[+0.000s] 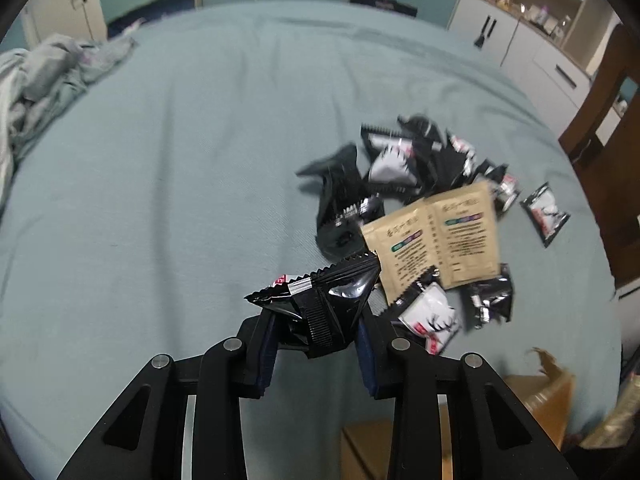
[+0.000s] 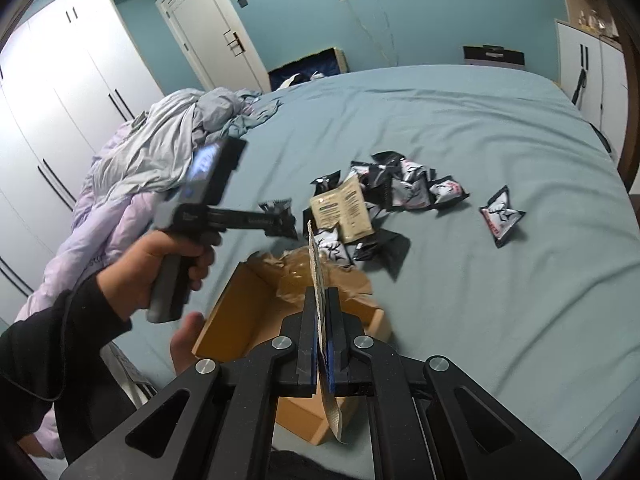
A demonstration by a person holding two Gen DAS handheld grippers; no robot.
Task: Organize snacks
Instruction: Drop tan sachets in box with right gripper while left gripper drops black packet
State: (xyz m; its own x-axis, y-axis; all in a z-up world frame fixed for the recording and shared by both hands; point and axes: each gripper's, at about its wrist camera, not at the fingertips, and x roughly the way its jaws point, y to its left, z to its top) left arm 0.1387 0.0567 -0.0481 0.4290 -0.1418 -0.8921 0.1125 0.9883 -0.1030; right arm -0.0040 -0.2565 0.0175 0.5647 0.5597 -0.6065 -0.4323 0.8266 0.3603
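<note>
My left gripper (image 1: 316, 330) is shut on a black snack packet (image 1: 320, 304) and holds it above the bed; in the right wrist view the left gripper (image 2: 280, 220) is seen from the side with the packet (image 2: 276, 205). My right gripper (image 2: 322, 320) is shut on a flat tan sachet (image 2: 316, 268), edge-on, over the open cardboard box (image 2: 244, 316). A pile of black-and-white snack packets (image 2: 404, 188) and a tan double sachet (image 2: 344, 208) lie on the bed; the pile (image 1: 404, 160) and sachet (image 1: 440, 236) also show in the left view.
One packet (image 2: 500, 216) lies apart to the right of the pile. Crumpled bedding (image 2: 160, 152) is heaped at the bed's left. White wardrobes (image 2: 60, 100) stand left, cabinets (image 1: 520, 40) right. The box's corner (image 1: 540, 396) shows in the left view.
</note>
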